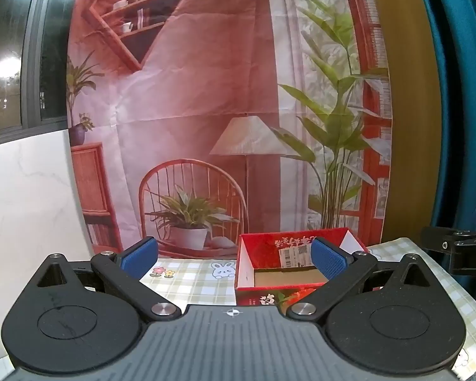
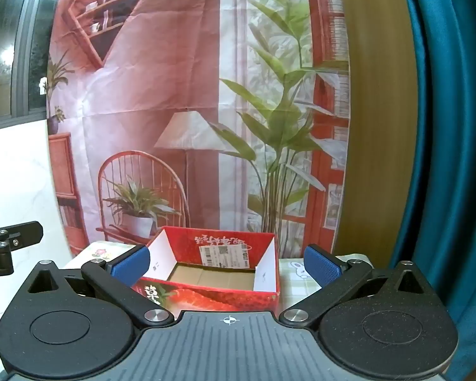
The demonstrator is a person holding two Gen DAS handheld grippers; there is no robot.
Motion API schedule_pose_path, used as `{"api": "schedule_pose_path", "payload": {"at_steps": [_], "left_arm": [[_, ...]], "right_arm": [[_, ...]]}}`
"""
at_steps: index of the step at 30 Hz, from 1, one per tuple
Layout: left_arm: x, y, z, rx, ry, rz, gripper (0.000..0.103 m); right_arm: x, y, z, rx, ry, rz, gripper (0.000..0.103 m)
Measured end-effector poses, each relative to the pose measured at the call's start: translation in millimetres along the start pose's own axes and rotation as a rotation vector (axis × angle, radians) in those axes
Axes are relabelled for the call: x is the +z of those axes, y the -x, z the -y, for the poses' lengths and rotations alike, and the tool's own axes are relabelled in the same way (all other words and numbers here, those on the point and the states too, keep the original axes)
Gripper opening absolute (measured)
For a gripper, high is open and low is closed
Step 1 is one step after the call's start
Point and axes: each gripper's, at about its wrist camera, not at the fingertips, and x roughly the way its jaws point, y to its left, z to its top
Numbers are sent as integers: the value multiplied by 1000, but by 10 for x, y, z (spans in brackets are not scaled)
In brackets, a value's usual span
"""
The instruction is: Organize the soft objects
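Soft objects: none in view; handling and hold point cannot be judged.
Open red cardboard box (image 2: 225, 273): empty, likely the container.
Left gripper (image 1: 234, 258): jaws spread wide, holding nothing.
Right gripper (image 2: 227, 263): jaws spread wide, holding nothing.

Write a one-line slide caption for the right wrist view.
Open right claw faces an empty red cardboard box on a checked tablecloth.

My left gripper (image 1: 234, 258), matte black linkage arms, ribbed blue pads (image 1: 328, 262) at ten and two o'clock, silver pivot screws, ribbed grey deck, my right gripper (image 2: 227, 262) identical
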Motion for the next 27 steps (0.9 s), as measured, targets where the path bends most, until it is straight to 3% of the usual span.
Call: {"api": "schedule_pose_path", "payload": {"at_steps": [27], "left_arm": [[-4, 23, 0, -11, 1, 5, 103]], "right_arm": [[22, 18, 0, -5, 2, -1, 103]]}}
